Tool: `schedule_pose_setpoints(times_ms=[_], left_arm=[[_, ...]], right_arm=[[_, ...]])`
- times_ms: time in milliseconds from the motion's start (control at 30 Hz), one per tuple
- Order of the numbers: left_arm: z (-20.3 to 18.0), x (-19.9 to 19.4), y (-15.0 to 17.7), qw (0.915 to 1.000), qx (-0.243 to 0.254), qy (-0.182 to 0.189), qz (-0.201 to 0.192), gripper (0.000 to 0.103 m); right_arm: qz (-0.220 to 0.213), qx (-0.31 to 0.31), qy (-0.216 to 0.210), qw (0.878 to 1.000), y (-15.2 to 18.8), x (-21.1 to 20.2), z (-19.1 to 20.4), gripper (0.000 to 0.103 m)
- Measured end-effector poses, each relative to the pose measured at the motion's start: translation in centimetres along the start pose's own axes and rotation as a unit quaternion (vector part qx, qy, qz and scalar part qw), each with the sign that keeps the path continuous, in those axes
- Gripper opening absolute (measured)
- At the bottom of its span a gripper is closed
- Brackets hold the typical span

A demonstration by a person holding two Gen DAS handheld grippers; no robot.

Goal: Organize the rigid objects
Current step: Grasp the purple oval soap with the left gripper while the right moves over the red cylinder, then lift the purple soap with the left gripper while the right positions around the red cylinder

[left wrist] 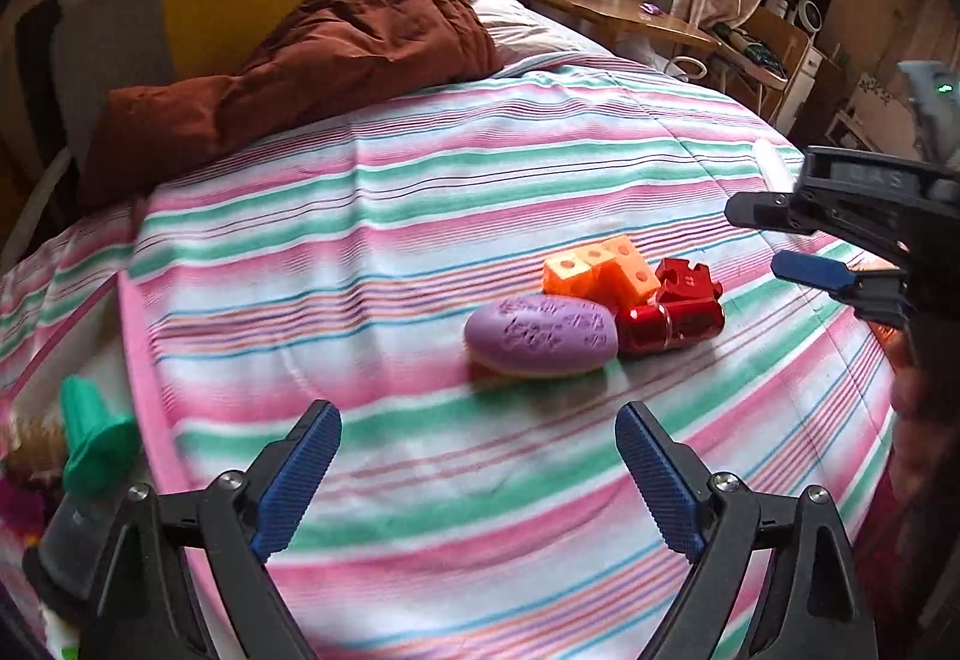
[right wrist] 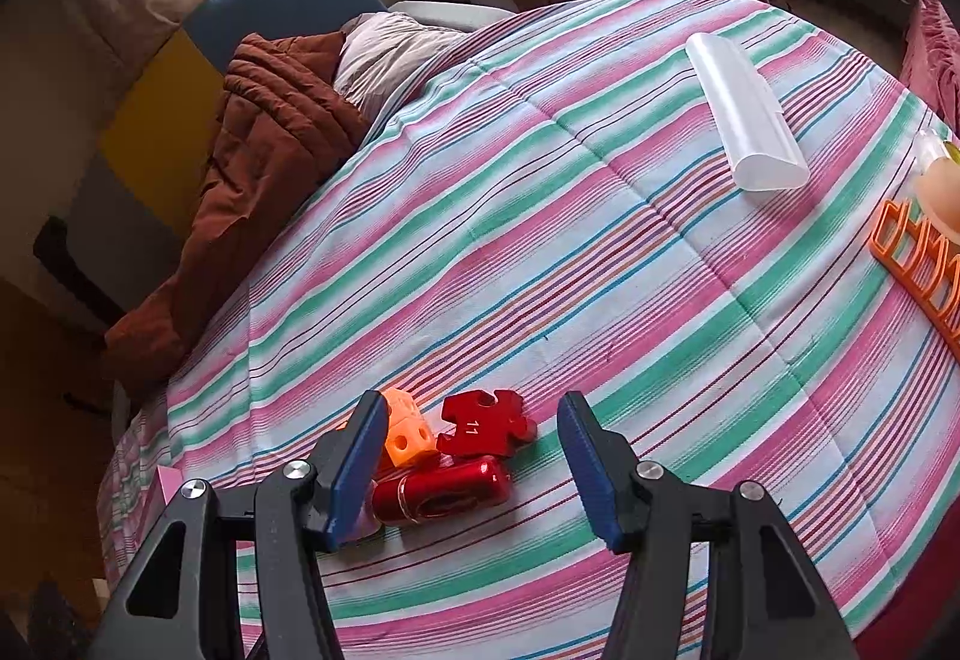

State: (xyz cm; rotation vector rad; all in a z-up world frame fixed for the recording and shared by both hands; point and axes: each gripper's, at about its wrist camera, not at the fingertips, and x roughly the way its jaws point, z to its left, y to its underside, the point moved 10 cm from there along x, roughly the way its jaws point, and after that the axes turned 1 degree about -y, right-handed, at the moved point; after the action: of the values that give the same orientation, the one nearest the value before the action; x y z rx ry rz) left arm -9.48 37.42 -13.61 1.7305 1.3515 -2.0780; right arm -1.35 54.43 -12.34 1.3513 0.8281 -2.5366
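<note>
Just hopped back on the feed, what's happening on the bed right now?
Both handheld grippers are open and holding nothing. The left gripper hovers short of a small cluster on the striped bedspread: a purple oval, an orange block, a red cylinder and a red puzzle piece. The right gripper hangs just above the cylinder and puzzle piece. A clear plastic case lies apart, farther up the bed.

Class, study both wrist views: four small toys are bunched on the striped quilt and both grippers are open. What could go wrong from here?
1. The red cylinder touches the red puzzle piece and orange block; the right gripper closing there may knock its neighbours.
2. The cylinder might roll on the soft quilt.
3. The left gripper nearing the purple oval could collide with the right one.
</note>
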Motion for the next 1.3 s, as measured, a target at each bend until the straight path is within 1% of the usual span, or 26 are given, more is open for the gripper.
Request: schedule_pose_setpoints(times_ms=[133, 200, 400, 433, 467, 500, 567, 733, 867, 900, 967, 1067, 1133, 1200, 1233, 1267, 1300], left_arm=[[-1.1, 2.2, -1.3, 0.9998, 0.008, 0.011, 0.013, 0.096], [-1.4, 3.4, -1.7, 0.9997, 0.014, 0.006, 0.020, 0.096], [-2.0, 5.7, -2.5, 0.9990, 0.008, 0.024, 0.037, 0.096], [-1.9, 5.9, -2.4, 0.9990, 0.006, 0.025, 0.037, 0.092], [-1.9, 6.1, -2.3, 0.9986, 0.002, 0.035, 0.039, 0.076], [-1.8, 6.2, -2.0, 0.9980, -0.005, 0.044, 0.044, 0.076], [-1.4, 5.6, -1.6, 0.9985, -0.011, 0.042, 0.034, 0.076], [-0.1, 3.6, 0.9, 0.9983, -0.031, 0.041, 0.029, 0.076], [0.2, 1.7, 3.4, 0.9980, -0.042, 0.038, 0.028, 0.076], [0.1, 1.4, 4.0, 0.9980, -0.042, 0.038, 0.028, 0.076], [-0.2, 0.6, 5.0, 0.9982, -0.040, 0.036, 0.028, 0.076], [-0.3, -0.5, 6.5, 0.9980, -0.041, 0.038, 0.028, 0.076], [-0.3, -0.9, 7.0, 0.9979, -0.043, 0.038, 0.028, 0.076], [-0.2, -1.5, 7.7, 0.9979, -0.045, 0.039, 0.026, 0.076], [-0.3, -1.8, 7.9, 0.9981, -0.041, 0.040, 0.024, 0.076], [-0.4, -2.0, 8.1, 0.9983, -0.038, 0.039, 0.022, 0.076], [-0.5, -2.4, 8.2, 0.9985, -0.035, 0.037, 0.018, 0.076]], right_arm=[[0.004, 0.008, -0.008, 1.000, 0.0, 0.1, -0.1, 0.059], [0.010, 0.010, -0.013, 1.000, 0.1, 0.3, 0.0, 0.059], [0.020, 0.006, -0.014, 1.000, 0.3, 0.8, 0.3, 0.059], [0.021, 0.005, -0.013, 1.000, 0.4, 0.8, 0.3, 0.059], [0.023, 0.004, -0.013, 1.000, 0.4, 0.9, 0.3, 0.059], [0.023, 0.004, -0.012, 1.000, 0.5, 0.9, 0.3, 0.059], [0.023, 0.004, -0.008, 1.000, 0.5, 0.9, 0.2, 0.059], [0.034, -0.005, -0.001, 0.999, 0.8, 1.4, 0.2, 0.059], [0.056, -0.029, 0.004, 0.998, 1.7, 2.3, 0.9, 0.060], [0.062, -0.038, 0.007, 0.997, 1.9, 2.5, 1.0, 0.060], [0.075, -0.057, 0.016, 0.995, 2.6, 3.1, 1.5, 0.066], [0.093, -0.093, 0.029, 0.991, 3.8, 4.0, 2.3, 0.067], [0.095, -0.119, 0.044, 0.987, 4.3, 4.2, 2.6, 0.067], [0.094, -0.135, 0.049, 0.985, 4.6, 4.4, 2.9, 0.068], [0.095, -0.136, 0.049, 0.985, 4.7, 4.4, 2.9, 0.069], [0.097, -0.134, 0.049, 0.985, 4.7, 4.5, 2.8, 0.076], [0.100, -0.130, 0.048, 0.985, 4.8, 4.6, 2.7, 0.080]])
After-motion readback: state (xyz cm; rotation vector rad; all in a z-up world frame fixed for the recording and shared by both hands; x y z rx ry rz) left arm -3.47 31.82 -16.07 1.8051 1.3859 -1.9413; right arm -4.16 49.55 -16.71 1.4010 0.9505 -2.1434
